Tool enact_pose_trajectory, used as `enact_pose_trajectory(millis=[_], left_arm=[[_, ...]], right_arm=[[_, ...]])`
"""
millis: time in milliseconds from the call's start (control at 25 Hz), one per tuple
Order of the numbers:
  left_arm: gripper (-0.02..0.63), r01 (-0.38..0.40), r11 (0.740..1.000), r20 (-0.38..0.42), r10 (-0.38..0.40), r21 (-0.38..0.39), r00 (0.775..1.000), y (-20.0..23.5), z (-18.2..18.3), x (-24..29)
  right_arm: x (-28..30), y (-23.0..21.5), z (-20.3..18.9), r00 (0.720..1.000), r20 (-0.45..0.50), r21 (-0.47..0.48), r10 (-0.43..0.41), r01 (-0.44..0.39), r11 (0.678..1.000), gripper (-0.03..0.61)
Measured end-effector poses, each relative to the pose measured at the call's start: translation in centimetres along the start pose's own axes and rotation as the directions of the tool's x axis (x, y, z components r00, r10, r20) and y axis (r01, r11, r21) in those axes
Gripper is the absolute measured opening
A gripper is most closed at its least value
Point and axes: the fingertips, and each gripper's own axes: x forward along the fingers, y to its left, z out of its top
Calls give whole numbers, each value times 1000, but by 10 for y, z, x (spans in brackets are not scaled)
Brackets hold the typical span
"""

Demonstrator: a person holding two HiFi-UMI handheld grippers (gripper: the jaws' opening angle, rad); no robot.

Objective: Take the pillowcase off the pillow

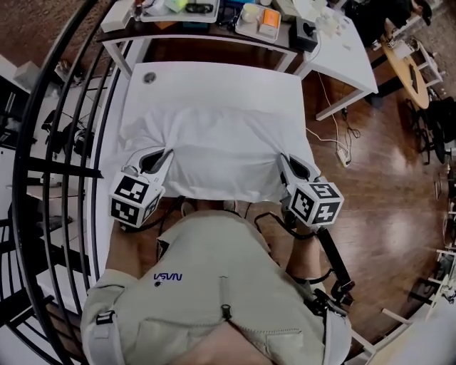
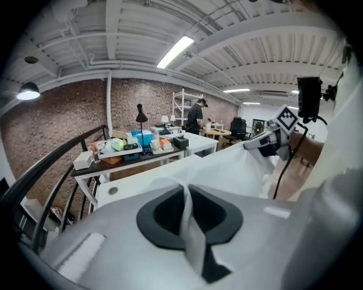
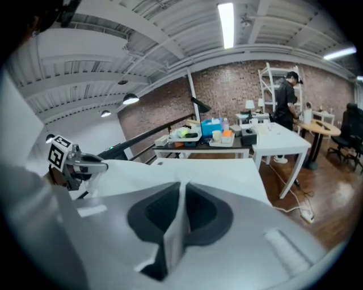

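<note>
A white pillowcase [image 1: 214,153] with the pillow inside lies on the white table [image 1: 214,78]; I cannot tell pillow from case. My left gripper [image 1: 165,155] is shut on the case's near left corner, and a strip of white cloth [image 2: 190,226] runs between its closed jaws [image 2: 186,198]. At the near right corner my right gripper [image 1: 283,160] is shut on the cloth [image 3: 174,232] in the same way [image 3: 182,198]. The near edge hangs lifted off the table between them. Each gripper view shows the other gripper [image 2: 266,141] [image 3: 79,161] across the raised cloth.
Behind the table stands a dark desk [image 1: 206,18] with trays of small items, and another white table [image 1: 342,43] is at the back right. A black railing [image 1: 50,142] curves along the left. A cable and power strip [image 1: 342,153] lie on the wood floor. A person [image 2: 195,116] stands by far shelves.
</note>
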Motion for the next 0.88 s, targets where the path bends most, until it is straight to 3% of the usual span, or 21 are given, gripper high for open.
enact_pose_trajectory(millis=[80, 240, 360, 520, 640, 760, 880], left_arm=[[29, -12, 1000, -15, 12, 16, 1000, 15, -3, 17], [111, -213, 965, 83, 202, 154, 976, 45, 1, 30], [147, -263, 947, 138, 240, 184, 961, 41, -4, 20], [200, -279, 943, 268, 225, 182, 937, 30, -5, -12], [215, -285, 932, 333, 201, 223, 921, 18, 0, -29], [298, -211, 929, 314, 111, 303, 943, -17, 0, -30], [384, -108, 908, 226, 15, 404, 974, -60, -29, -5]], right_arm=[[13, -5, 8, 999, -3, 72, 42, -41, 997, 12], [35, -7, 38, 996, 32, 182, 78, -83, 980, 12], [42, -11, 48, 995, 53, 271, 79, -90, 958, 11], [44, -18, 51, 995, 81, 330, 59, -82, 940, 11], [46, -21, 54, 995, 92, 347, 49, -78, 934, 11], [49, -21, 64, 993, 105, 362, 55, -89, 928, 11], [51, -18, 74, 991, 119, 367, 63, -103, 924, 11]])
